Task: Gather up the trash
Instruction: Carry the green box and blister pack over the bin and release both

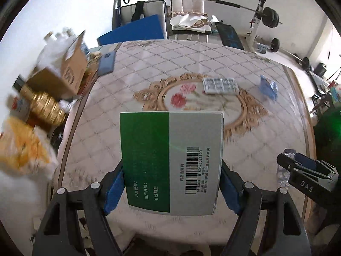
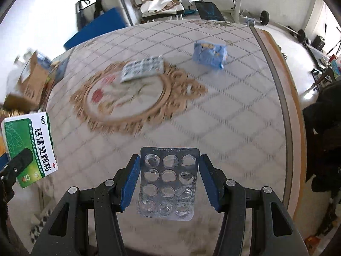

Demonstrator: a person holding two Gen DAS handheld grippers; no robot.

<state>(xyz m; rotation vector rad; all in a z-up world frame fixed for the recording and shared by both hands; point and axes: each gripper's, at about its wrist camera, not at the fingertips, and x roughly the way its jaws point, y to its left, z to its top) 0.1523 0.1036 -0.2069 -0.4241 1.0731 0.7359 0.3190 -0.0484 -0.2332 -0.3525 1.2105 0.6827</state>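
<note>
My left gripper (image 1: pixel 171 181) is shut on a green and grey medicine box (image 1: pixel 172 162) and holds it above the table; the box also shows at the left of the right wrist view (image 2: pixel 29 147). My right gripper (image 2: pixel 169 181) is shut on an empty silver blister pack (image 2: pixel 168 183), held above the table; this gripper shows at the right of the left wrist view (image 1: pixel 298 168). On the table lie another blister pack (image 1: pixel 219 85) (image 2: pixel 141 69) and a crumpled blue wrapper (image 1: pixel 268 87) (image 2: pixel 210 53).
The table wears a quilted cloth with a gold floral medallion (image 1: pixel 191 98). A cardboard box (image 1: pixel 64 74), a gold jar (image 1: pixel 44 108) and a blue-grey case (image 1: pixel 106 63) crowd the left edge. A chair (image 1: pixel 187 12) and a weight bench (image 1: pixel 260 17) stand beyond.
</note>
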